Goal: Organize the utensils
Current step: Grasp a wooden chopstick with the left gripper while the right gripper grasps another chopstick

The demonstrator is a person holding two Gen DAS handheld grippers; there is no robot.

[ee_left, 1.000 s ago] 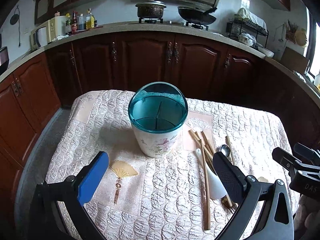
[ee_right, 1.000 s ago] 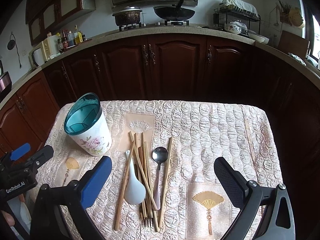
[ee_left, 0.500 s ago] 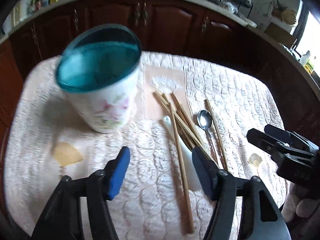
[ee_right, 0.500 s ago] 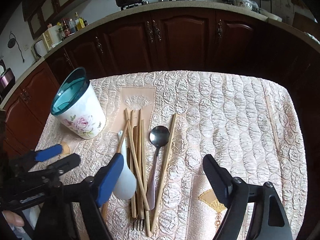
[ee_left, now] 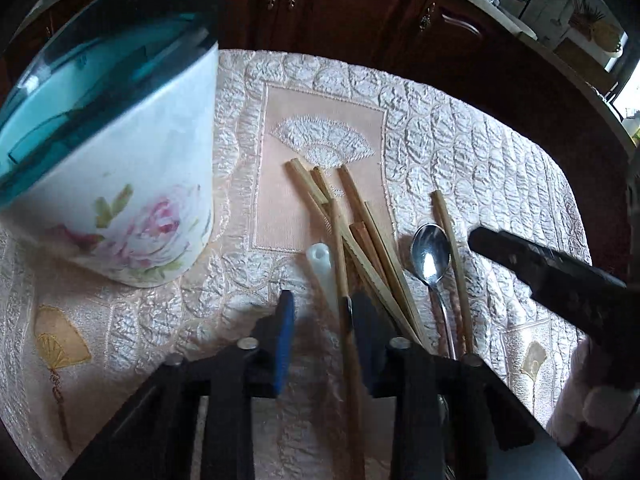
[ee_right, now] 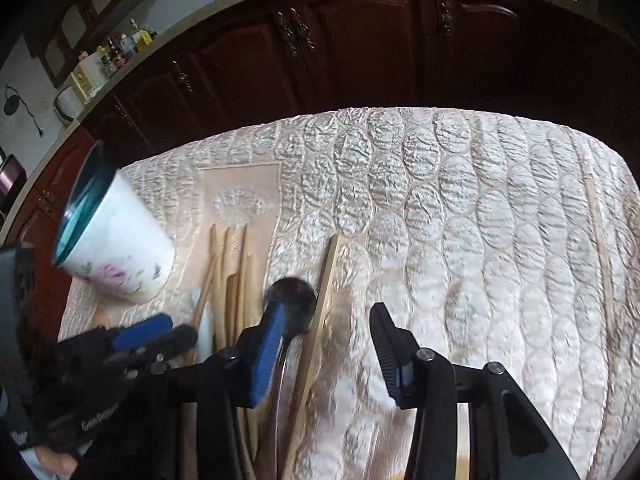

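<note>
One container stands on the desk (ee_right: 460,200), which is covered with a quilted pink cloth: a white utensil holder (ee_left: 132,184) with a painted rose and a teal rim. Inside it only teal dividers can be seen, and the view into it is blurred.

All the utensils lie flat on the cloth to the right of the holder, as the left wrist view shows them. Nearest to the holder is one white spoon (ee_left: 322,268), of which only the handle shows. Beside it, further from the holder, is a bundle of wooden chopsticks (ee_left: 360,216). At least five can be counted, but they cross each other, so the exact number is not sure. Next comes one metal spoon (ee_left: 430,252). One single chopstick (ee_left: 452,256) lies just beside that spoon, on the side away from the holder.

The left hand-held gripper (ee_left: 324,320) is low over the white spoon and the bundle, just right of the holder's base. Its jaws have just been closing. The spoon handle and one chopstick lie between them, but the blue pad is still apart from both, so nothing is gripped.

The right hand-held gripper (ee_right: 326,340) is further from the holder, over the metal spoon and the single chopstick. Its jaws have also been closing, and they stand apart with these two things between them, not pressed.
</note>
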